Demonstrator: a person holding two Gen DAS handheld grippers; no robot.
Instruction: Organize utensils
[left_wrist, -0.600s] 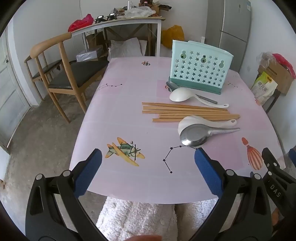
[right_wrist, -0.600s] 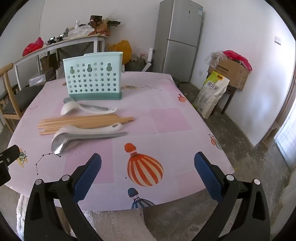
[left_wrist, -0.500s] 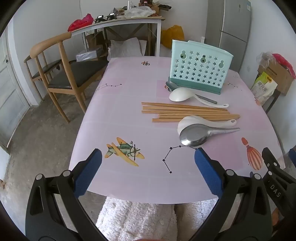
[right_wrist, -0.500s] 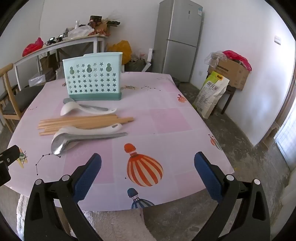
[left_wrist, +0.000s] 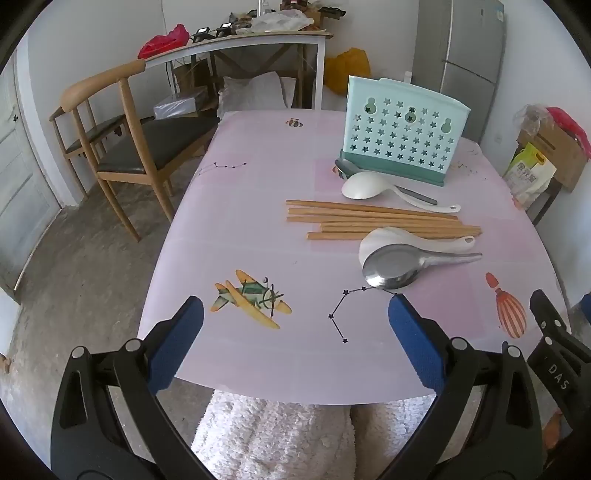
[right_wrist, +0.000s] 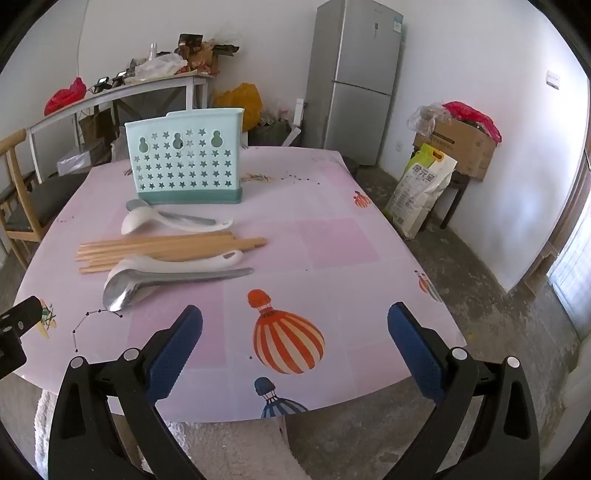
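Left wrist view: the left tool (left_wrist: 295, 317) hangs over the near edge of the bench (left_wrist: 258, 177), blue pads (left_wrist: 177, 347) spread wide, nothing between them but the printed plane and star lines on the pink cover. Right wrist view: the right tool (right_wrist: 295, 325) is likewise spread wide w/ nothing in it, above the striped balloon print near the bench's front edge.

Utensils all lie loose on the bench, approx. mid-bench, well apart from both tools. Nearest is a metal spoon (left_wrist: 395, 267), bowl toward the left tool, handle running off right. Touching it just behind is a white spoon (left_wrist: 391, 242), lying the same way. Behind those, a bundle of wooden chopsticks (left_wrist: 369, 219) laid side by side, roughly parallel to the spoons. Further back a second white spoon (left_wrist: 364, 184) lies over a second metal spoon (left_wrist: 345, 166), both just in front of the holder.

The mint-green utensil holder (left_wrist: 402, 140) stands upright at the far side, star-shaped holes in its front wall, darker green base. Can't tell if anything is inside.

Bkgd: wooden chair (left_wrist: 122, 136) beside the bench on the left, grey fridge (right_wrist: 358, 77) against the back wall.
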